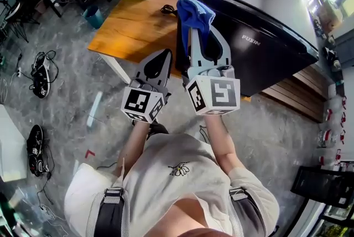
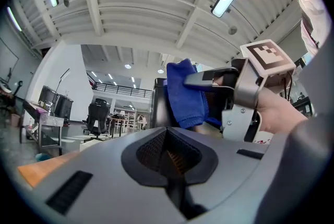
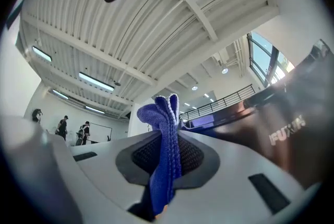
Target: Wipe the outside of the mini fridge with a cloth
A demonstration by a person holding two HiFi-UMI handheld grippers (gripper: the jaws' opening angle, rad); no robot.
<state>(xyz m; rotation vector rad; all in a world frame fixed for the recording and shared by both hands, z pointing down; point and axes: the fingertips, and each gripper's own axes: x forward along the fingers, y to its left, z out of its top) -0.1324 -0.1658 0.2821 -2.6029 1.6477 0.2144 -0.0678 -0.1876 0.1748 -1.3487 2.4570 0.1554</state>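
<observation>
Mini fridge (image 1: 265,48) in the head view has the blue cloth (image 1: 194,12) by its left corner, wiping seemingly barely started, a teal bin (image 1: 94,16) well left of it with contents unseen; left gripper view: left gripper (image 2: 167,137) closed, empty; right gripper view: right gripper (image 3: 166,150) pinches the cloth beside the fridge.

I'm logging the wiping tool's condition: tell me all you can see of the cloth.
The cloth is deep blue with a looped, terry-like weave, and it is soft and bunched into folds. The right gripper is shut on it, pinching a folded part. A rounded wad stands past the tips and more hangs beside the jaws. It is held at a top corner of the black fridge, but whether it touches the fridge is unclear. No stains show.
</observation>
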